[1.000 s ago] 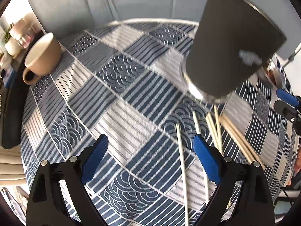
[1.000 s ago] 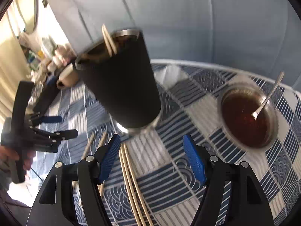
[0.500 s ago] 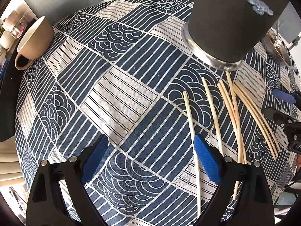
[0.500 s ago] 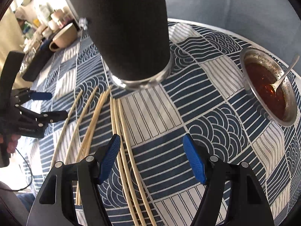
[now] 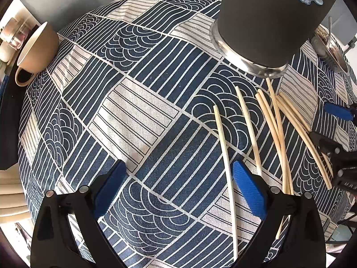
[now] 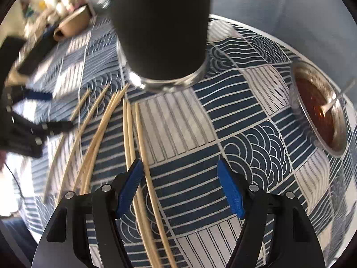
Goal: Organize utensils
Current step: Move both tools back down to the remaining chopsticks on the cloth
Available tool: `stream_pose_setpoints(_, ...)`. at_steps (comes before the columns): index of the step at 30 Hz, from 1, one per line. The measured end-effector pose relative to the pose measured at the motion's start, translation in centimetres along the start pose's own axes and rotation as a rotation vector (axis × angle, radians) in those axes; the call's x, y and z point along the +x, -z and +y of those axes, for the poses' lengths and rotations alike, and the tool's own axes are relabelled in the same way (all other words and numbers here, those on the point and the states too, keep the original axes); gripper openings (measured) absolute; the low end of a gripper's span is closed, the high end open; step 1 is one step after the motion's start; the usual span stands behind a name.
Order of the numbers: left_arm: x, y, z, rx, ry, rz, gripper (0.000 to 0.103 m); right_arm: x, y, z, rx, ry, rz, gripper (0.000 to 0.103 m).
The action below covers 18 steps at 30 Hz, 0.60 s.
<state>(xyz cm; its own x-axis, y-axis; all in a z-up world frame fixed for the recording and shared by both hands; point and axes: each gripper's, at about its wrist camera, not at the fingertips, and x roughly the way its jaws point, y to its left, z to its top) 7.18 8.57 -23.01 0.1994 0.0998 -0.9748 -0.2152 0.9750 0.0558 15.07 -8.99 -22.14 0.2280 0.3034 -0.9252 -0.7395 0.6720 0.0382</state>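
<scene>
Because the chopsticks [image 5: 276, 125] lie scattered on the desk [image 5: 133, 116] just in front of the black tumbler [image 5: 267, 20], my left claw [image 5: 178, 192] is opening, empty, over the outermost one, while my right claw [image 6: 180, 189] hangs spread and empty over another.

Left gripper [image 5: 178, 185] jaws opening (nothing between); right gripper [image 6: 180, 184] agape.

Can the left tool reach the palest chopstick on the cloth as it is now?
Probably yes. The left tool is opening with nothing between its pads, and the palest chopstick lies alone on the cloth, just inside one blue pad, apart from the other chopsticks.
</scene>
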Motion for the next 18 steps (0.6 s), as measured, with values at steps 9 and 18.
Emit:
stream_pose_setpoints(9, 0.1, 0.2, 0.4, -0.031, 0.027, 0.012, 0.094, 0.3, -0.7, 0.2, 0.034, -0.016, 0.073, 0.049)
stream_pose_setpoints(18, -2.1, 0.9, 1.0, 0.075, 0.056, -0.009, 0.044, 0.1, -1.6, 2.3, -0.008, -0.032, 0.113, 0.010)
